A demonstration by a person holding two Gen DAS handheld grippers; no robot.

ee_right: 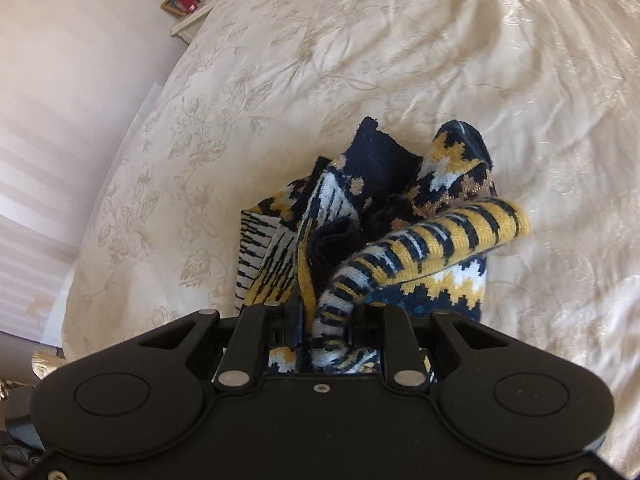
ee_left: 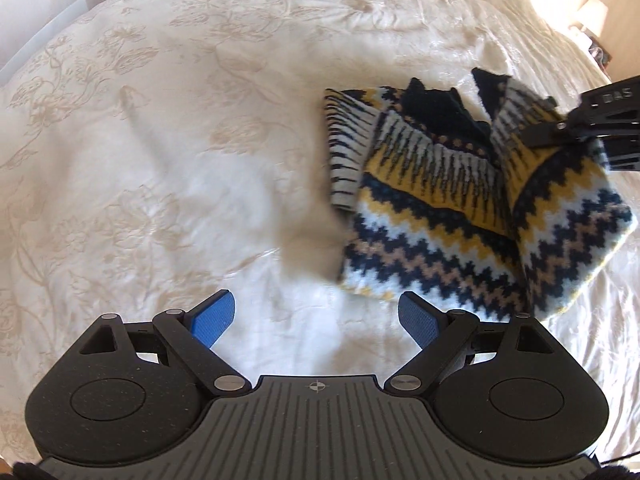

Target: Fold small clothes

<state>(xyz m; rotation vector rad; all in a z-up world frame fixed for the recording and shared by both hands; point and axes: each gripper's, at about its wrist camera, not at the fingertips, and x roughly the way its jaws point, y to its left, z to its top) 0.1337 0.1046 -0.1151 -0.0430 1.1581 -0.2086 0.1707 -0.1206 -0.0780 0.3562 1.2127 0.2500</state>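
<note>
A small knitted sweater [ee_left: 452, 208] in navy, yellow and white zigzag lies partly folded on the cream bedspread [ee_left: 180, 160]. My left gripper [ee_left: 316, 320] hovers open in front of it, blue pads [ee_left: 216, 316] wide apart with nothing between them. My right gripper [ee_right: 326, 330] is shut on a bunched fold of the sweater [ee_right: 384, 240] and lifts it off the bed; its fingertips are hidden by the cloth. In the left wrist view the right gripper [ee_left: 560, 128] enters from the right edge, clamped on the sweater's upper right part.
The floral bedspread [ee_right: 360, 60] spreads wide on all sides of the sweater. A bedside table [ee_right: 192, 0] with a small clock and books stands past the bed's far left corner. A pale wall runs along the left.
</note>
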